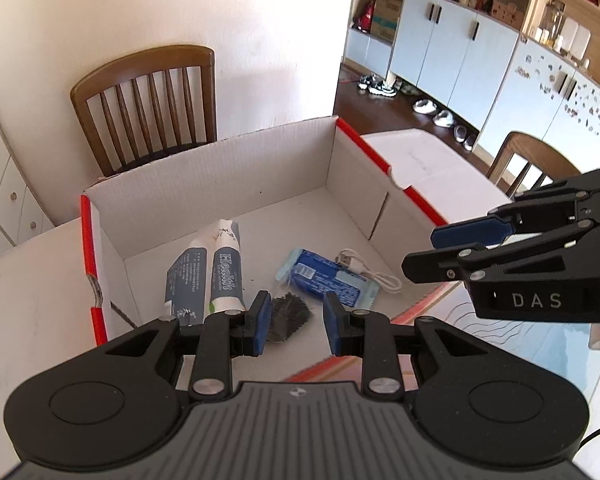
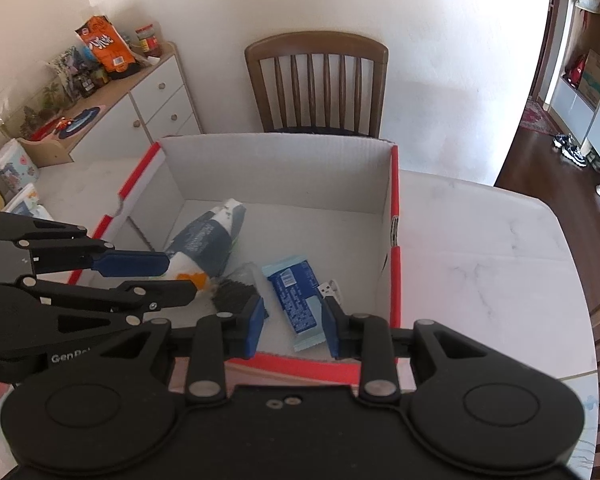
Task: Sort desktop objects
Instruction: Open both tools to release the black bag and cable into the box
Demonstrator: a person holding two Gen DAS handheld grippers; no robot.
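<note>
Lying in an open cardboard box (image 1: 220,168), all items sorted so far. Showing white corrugated walls with red tape-like edging along the rims; resting on a white marbled table (image 2: 480,260).

Lying along the left half of the box floor: a soft white-and-slate toothpaste tube (image 1: 228,276), printed "Health", touching a flat rectangular carton (image 1: 184,276) of matching colours beside it.

Lying right of the tube: a glossy blue foil packet (image 1: 328,278), oblong, with pale crimped ends. Touching its far right corner: a loosely coiled white USB cable (image 1: 364,270), metal plug showing.

Lying between tube and packet, nearer the front wall: a dark ribbed leaf-shaped piece (image 1: 290,318); material not resolving.

Hovering over the front rim, tilted down: left gripper (image 1: 296,322), matte black linkages with blue rubbery pads. Standing released, pads slightly apart, gripping nothing.

Hovering just to its right, also above the front rim: right gripper (image 2: 292,326), same build. Standing released too, narrow gap between pads, holding nothing.

Standing behind the box against a plain wall: a brown wooden chair (image 1: 148,100) with a curved top rail and slatted back.
</note>
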